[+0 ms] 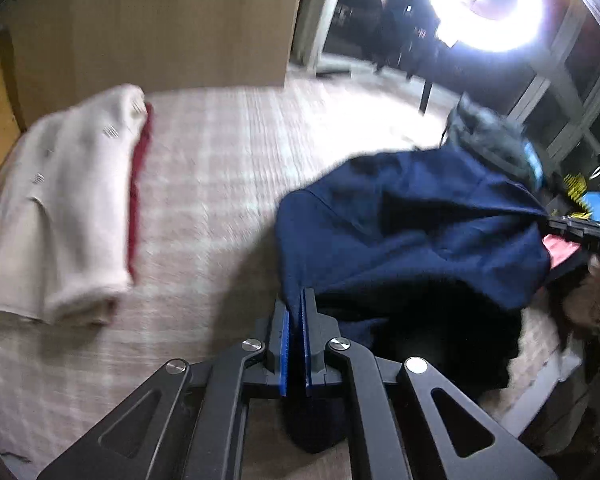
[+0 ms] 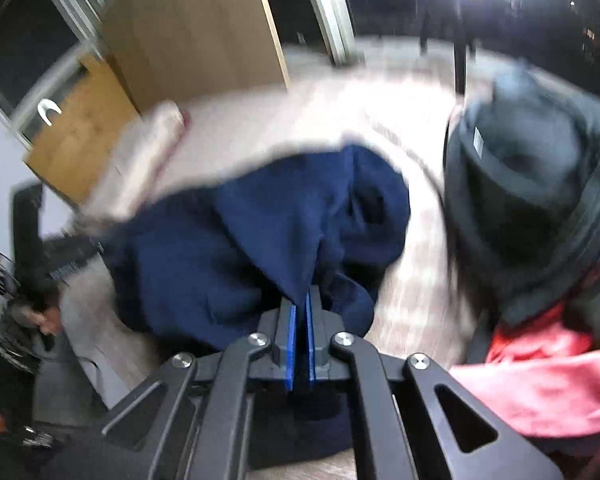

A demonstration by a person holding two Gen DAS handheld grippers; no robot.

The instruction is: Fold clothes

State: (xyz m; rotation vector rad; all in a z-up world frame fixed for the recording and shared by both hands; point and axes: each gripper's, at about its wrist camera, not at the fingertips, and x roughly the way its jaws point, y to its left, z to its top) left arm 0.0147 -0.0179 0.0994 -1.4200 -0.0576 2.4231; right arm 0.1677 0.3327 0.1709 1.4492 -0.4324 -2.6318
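Navy garment (image 1: pixel 400 232) clamped in left tool (image 1: pixel 296 304) and right tool (image 2: pixel 303 300); no legible writing.

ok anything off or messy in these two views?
Nothing damaged or spilled. The navy garment hangs bunched and uneven between the left gripper and right gripper, both pinching fabric. A dark garment and a pink one lie unfolded in a heap; the cream one is folded.

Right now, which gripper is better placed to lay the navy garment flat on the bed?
Probably left: the left gripper pinches the navy garment beside bare bedcover, while the right gripper is crowded by the dark clothes pile.
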